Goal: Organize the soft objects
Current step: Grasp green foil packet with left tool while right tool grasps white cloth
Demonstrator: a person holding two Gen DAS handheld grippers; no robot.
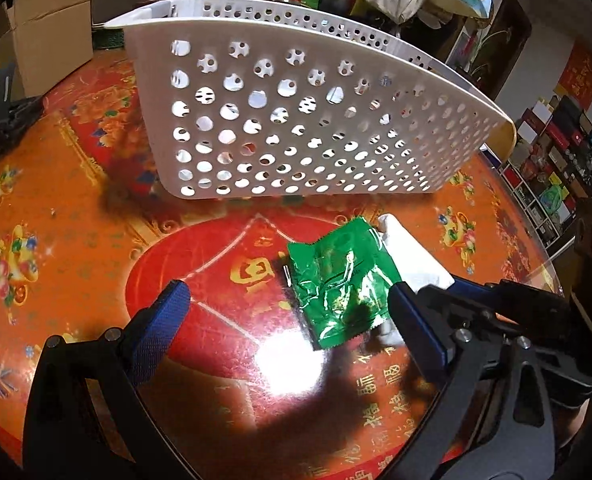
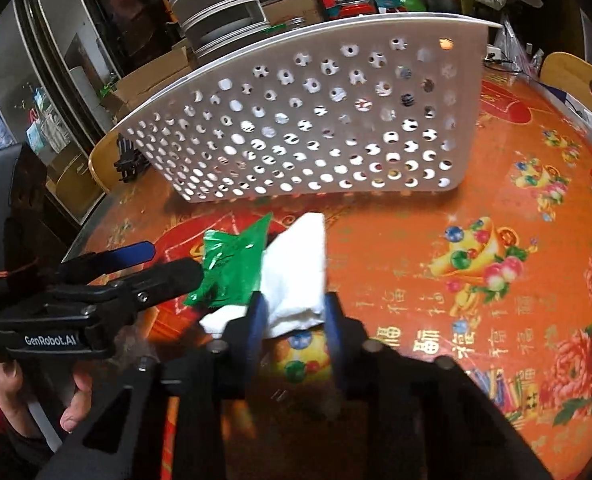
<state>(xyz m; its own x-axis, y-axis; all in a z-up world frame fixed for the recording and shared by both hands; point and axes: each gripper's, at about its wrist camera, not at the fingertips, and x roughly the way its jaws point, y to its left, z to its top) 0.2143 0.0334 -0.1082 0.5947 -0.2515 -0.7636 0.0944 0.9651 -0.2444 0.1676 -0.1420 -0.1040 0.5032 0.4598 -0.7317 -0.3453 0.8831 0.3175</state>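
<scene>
- Round table (image 1: 76, 208), red-and-orange printed cloth under a glossy clear cover; strong lamp glare near the left gripper. Slick surface, so I'd expect flat items to slide when pushed.
- White perforated basket (image 1: 296, 128) stands on the table beyond both soft items, well apart from them. Rim is high from here; contents cannot be made out through the holes. Judged to be the destination.
- Left gripper (image 1: 284, 312): jaws spread wide, holding nothing. Blue-padded fingers (image 1: 172, 312) flank the green packet; the right-hand finger sits at or over the packet's near corner, contact cannot be confirmed.
- Right gripper (image 2: 294, 316): jaws drawn in on the near end of the white cloth, pads touching it on both sides. Looks like a pinch, cloth bunched between them.
- White folded cloth (image 2: 299, 268) lies on the table in front of the basket, partly tucked under the packet's edge. Soft, light, limp; it will droop and may unfold when lifted. Take it at a thick folded end, as here.
- Green foil packet (image 1: 339, 288), crinkled, flat on the table, overlapping the cloth. Light, slippery film, little thickness to bite. Best hold: a raised crumpled edge or corner, not the flat face. Lifting the cloth first may drag it.
</scene>
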